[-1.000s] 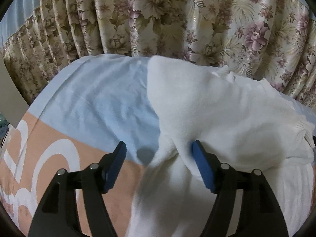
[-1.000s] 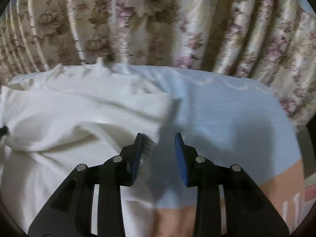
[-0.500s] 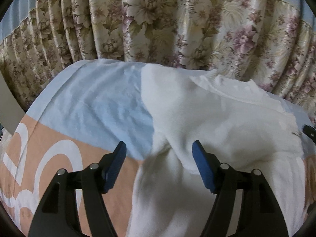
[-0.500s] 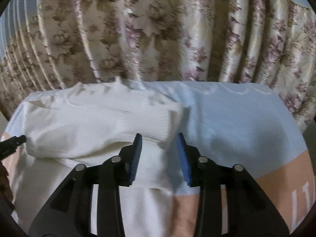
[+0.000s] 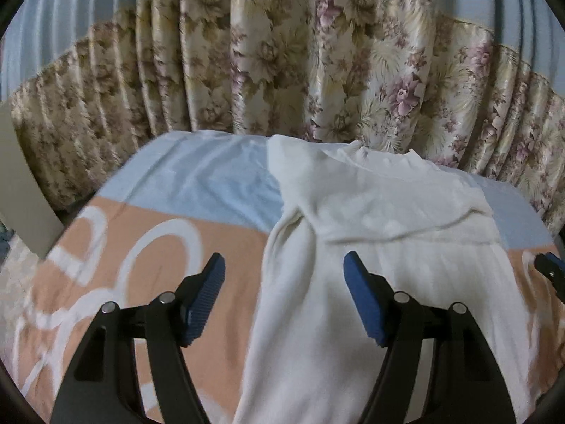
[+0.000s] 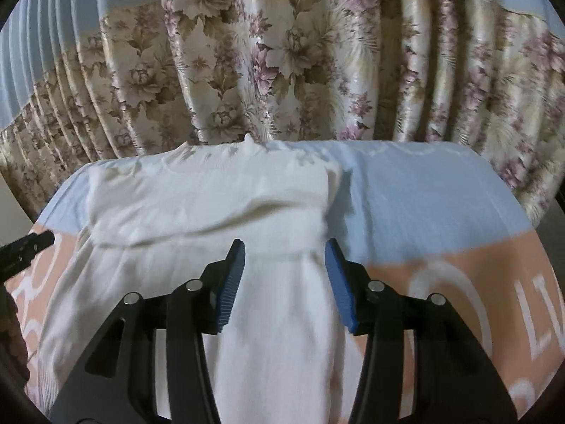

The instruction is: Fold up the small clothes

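A white knit garment (image 5: 370,205) lies on the blue and orange cover (image 5: 197,180), its sleeves folded across the chest in a band. My left gripper (image 5: 282,265) hovers open over the garment's left edge, with nothing pressed between its blue pads. In the right wrist view the garment (image 6: 212,194) fills the middle. My right gripper (image 6: 285,247) hangs above its right side with jaws opening; the cloth lies beneath them, not gripped. Each gripper's tip shows at the edge of the other's view: the right gripper (image 5: 549,268) and the left gripper (image 6: 28,247).
A floral curtain (image 5: 282,70) hangs close behind the far edge of the cover. A beige panel (image 5: 21,183) stands at the left. The orange part of the cover (image 6: 441,282) bears white letters. A dark sleeve (image 6: 10,335) shows at the lower left.
Both grippers have drawn back and upward from the garment, so more of the cover shows. The right jaws have widened off the folded sleeve end. The left jaws stayed open.
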{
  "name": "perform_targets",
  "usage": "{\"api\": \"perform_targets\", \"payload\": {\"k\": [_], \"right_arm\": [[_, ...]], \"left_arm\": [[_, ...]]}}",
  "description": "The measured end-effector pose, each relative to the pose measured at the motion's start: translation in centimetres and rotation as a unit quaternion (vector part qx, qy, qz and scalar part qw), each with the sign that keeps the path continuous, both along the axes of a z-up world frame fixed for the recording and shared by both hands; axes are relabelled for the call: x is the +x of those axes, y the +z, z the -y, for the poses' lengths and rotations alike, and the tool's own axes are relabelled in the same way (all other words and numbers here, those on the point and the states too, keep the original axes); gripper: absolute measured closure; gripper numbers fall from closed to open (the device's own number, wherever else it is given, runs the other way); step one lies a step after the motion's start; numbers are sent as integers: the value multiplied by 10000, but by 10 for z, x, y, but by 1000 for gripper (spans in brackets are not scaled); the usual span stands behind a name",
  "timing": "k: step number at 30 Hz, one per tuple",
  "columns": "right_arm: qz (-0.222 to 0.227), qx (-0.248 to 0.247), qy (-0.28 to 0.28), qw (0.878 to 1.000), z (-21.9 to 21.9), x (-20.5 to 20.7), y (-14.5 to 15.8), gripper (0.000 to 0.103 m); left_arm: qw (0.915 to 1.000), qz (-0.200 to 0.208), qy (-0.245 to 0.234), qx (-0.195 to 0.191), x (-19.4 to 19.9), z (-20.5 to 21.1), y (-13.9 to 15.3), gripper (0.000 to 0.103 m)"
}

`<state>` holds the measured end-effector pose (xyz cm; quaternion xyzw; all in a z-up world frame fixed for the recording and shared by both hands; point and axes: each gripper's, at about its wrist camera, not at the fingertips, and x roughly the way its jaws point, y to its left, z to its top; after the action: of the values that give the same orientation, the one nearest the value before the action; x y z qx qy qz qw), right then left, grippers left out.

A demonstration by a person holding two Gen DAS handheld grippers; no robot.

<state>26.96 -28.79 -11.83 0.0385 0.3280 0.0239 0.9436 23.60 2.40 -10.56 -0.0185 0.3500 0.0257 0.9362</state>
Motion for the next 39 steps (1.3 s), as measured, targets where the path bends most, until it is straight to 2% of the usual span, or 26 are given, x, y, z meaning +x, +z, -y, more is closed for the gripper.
{"api": "perform_targets", "payload": {"k": [3, 9, 16, 21, 25, 29, 32, 33, 34, 36, 39], "right_arm": [[67, 60, -7, 10000, -3, -54, -4, 54], [101, 28, 131, 9999, -12, -139, -16, 53], [-290, 26, 54, 9996, -10, -212, -56, 52], [-450, 110, -19, 9989, -5, -224, -71, 52], [-767, 241, -117, 9967, -2, -213, -80, 52], [-828, 165, -11, 9964, -8, -212, -80, 55], [-808, 89, 164, 9966, -16, -213, -80, 69], [-798, 101, 238, 9965, -18, -214, -80, 79], [-777, 118, 312, 9964, -20, -214, -79, 86], [-773, -8, 391, 9962, -27, -215, -80, 90], [-771, 171, 333, 9963, -22, -214, -80, 93]], "left_arm": [[9998, 104, 4, 162, -45, 0, -3, 32], [9991, -67, 25, 413, -129, 0, -32, 32], [9988, -147, 262, 387, -172, -10, -54, 32], [9986, -301, 323, 307, -167, -14, -59, 32], [9985, -348, 338, 263, -166, -17, -60, 32], [9982, -455, 377, 140, -164, -22, -64, 32], [9981, -465, 376, 115, -164, -22, -64, 32], [9981, -468, 375, 118, -164, -22, -64, 32], [9982, -470, 360, 132, -164, -22, -64, 32], [9983, -463, 334, 117, -163, -22, -63, 32], [9985, -472, 294, 16, -163, -24, -64, 32]]}}
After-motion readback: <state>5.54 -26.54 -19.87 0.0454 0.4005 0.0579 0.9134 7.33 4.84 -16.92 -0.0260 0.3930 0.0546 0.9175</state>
